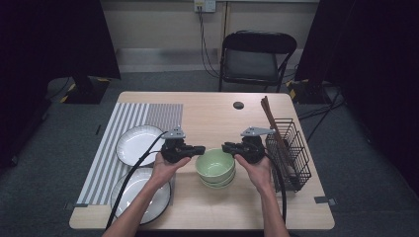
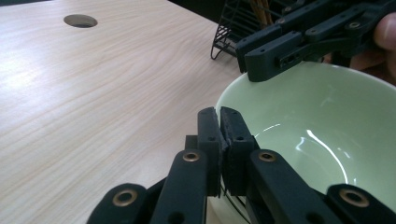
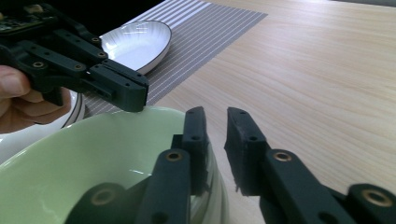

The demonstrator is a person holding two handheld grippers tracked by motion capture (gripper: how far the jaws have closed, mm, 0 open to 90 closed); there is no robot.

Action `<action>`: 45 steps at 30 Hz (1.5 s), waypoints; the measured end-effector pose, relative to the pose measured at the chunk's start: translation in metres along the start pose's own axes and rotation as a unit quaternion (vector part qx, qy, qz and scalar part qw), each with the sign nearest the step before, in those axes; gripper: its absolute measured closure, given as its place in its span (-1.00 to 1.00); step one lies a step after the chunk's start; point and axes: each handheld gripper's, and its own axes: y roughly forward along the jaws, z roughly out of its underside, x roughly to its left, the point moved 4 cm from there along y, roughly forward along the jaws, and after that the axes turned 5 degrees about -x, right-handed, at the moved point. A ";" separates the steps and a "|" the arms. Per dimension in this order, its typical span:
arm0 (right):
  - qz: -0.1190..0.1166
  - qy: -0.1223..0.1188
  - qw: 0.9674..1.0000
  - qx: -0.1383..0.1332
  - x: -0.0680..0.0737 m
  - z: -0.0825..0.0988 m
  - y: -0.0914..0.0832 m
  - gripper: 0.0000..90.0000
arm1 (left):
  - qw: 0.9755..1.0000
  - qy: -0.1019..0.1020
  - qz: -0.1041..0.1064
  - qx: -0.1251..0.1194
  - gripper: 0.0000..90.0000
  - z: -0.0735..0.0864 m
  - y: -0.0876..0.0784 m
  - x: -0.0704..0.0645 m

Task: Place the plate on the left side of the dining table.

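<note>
At the left of the high view, a striped mat point(image 1: 131, 143) covers the table's point(image 1: 212, 113) left part, with one white plate point(image 1: 138, 143) on it and a second plate point(image 1: 141, 197) below, partly under the person's left forearm. Just right of the upper plate, the left gripper point(image 1: 197, 149) reaches toward frame centre. In the left gripper view its jaws are clamped on the near rim of the green bowl point(image 2: 327, 130), one pad inside and one outside the wall.

At the centre of the high view the bowl point(image 1: 215, 165) sits on top of another of the same kind, both on bare wood.

Right of the bowl, the right gripper point(image 1: 228, 147) points left at the opposite rim. In the right gripper view its jaws straddle the rim point(image 3: 140, 154), the left one against the wall, the right one with a visible gap beside it, so it is not gripping.

At the far right of the high view stands a black wire basket point(image 1: 291, 153) holding brown chopsticks point(image 1: 274, 126). A folding chair point(image 1: 257, 59) stands beyond the table at the upper centre.
</note>
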 end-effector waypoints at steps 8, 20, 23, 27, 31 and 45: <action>-0.013 0.011 1.000 -0.012 0.000 0.002 0.002 0.93 | 1.000 0.007 -0.007 0.005 0.88 0.003 0.004 -0.003; -0.014 0.017 1.000 -0.018 -0.001 0.008 0.004 0.90 | 0.999 0.043 0.029 -0.010 0.53 -0.008 -0.015 -0.028; -0.013 0.016 1.000 -0.017 -0.001 0.008 0.004 0.89 | 0.998 0.049 0.047 -0.007 0.47 -0.011 -0.019 -0.039; -0.016 0.019 0.999 -0.021 -0.002 0.009 0.004 0.89 | 0.994 0.067 0.083 -0.005 0.46 -0.017 -0.022 -0.061; -0.013 0.017 1.000 -0.021 -0.001 0.010 0.005 0.87 | 0.991 0.084 0.106 0.012 0.42 -0.013 -0.018 -0.077; -0.010 0.014 1.000 -0.017 0.000 0.009 0.007 0.86 | 0.987 0.088 0.131 0.039 0.52 -0.003 0.003 -0.088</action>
